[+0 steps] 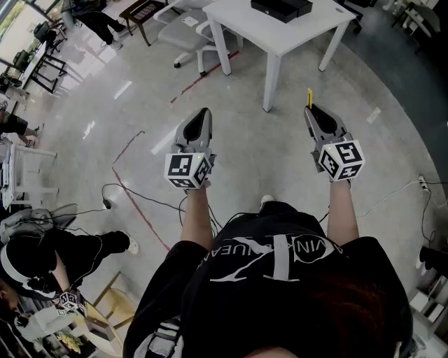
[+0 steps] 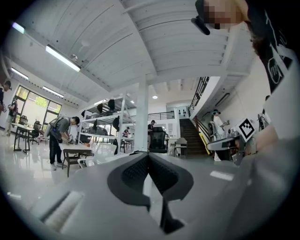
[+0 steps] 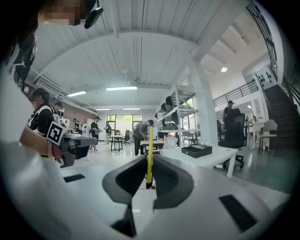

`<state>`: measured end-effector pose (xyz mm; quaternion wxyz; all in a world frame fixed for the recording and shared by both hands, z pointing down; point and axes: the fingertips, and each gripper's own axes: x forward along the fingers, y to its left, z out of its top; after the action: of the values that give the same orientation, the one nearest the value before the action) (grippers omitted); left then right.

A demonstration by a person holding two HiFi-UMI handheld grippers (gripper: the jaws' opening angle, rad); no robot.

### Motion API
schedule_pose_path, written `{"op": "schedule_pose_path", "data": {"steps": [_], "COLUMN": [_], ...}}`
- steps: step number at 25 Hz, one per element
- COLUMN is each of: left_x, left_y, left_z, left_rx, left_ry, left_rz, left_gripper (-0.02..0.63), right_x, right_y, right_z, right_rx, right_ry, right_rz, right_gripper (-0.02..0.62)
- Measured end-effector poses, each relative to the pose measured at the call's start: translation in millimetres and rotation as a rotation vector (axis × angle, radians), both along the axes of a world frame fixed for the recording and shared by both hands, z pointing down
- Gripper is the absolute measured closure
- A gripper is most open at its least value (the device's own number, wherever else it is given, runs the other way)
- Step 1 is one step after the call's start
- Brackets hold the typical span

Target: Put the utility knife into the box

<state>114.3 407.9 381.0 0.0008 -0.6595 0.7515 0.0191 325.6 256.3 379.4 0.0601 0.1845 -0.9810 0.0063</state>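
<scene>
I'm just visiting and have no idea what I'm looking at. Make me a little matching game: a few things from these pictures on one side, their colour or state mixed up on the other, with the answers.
Things
1. left gripper
2. utility knife
3. box
4. table

Descriptions
A. black, lying on the table
B. white, bearing the box
C. jaws together, nothing between them
D. yellow, clamped in the right gripper

Pairs: 1-C; 2-D; 3-A; 4-B
</scene>
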Motion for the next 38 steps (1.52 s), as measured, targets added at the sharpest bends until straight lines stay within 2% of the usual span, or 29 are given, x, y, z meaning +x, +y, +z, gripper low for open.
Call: {"op": "schedule_pose_path", "data": {"steps": [4, 9, 17, 25, 31, 38], "left_x": [-11.6, -16.0, -12.6, -27.7, -59.0, -119.4], "left_y": [-7.6, -21.4, -48.7, -76.7, -120.1, -177.9], "left_z": [0.9, 1.2, 11.1, 14.8, 20.0, 23.7], "left_rx": [0.016, 0.031, 0.013, 0.011, 0.017, 0.005], "left_ry": [0.057, 0.081, 0.08, 0.09, 0.084, 0.097], "left_rz": [-0.036, -0.074, -0.097, -0.096, -0.062, -0.026], "left_gripper": [0.596, 0.595, 0.596, 0.596, 0.595, 0.595], "right_x": [-5.2, -6.3, -0.9, -4.3, -29.9, -88.1], "right_y": [-12.7, -35.6, -69.9, -100.4, -134.8, -183.8], "right_z": [1.4, 1.0, 9.9, 13.0, 22.9, 20.4], "right_rx": [0.003, 0.0, -0.02, -0.047, -0.048, -0.052], "right_ry": [0.008, 0.005, -0.014, -0.049, -0.04, -0.035], "right_rz": [-0.019, -0.033, -0.035, 0.0, 0.031, 0.056], "right_gripper": [0.541, 0.541, 0.541, 0.541, 0.541, 0.541]}}
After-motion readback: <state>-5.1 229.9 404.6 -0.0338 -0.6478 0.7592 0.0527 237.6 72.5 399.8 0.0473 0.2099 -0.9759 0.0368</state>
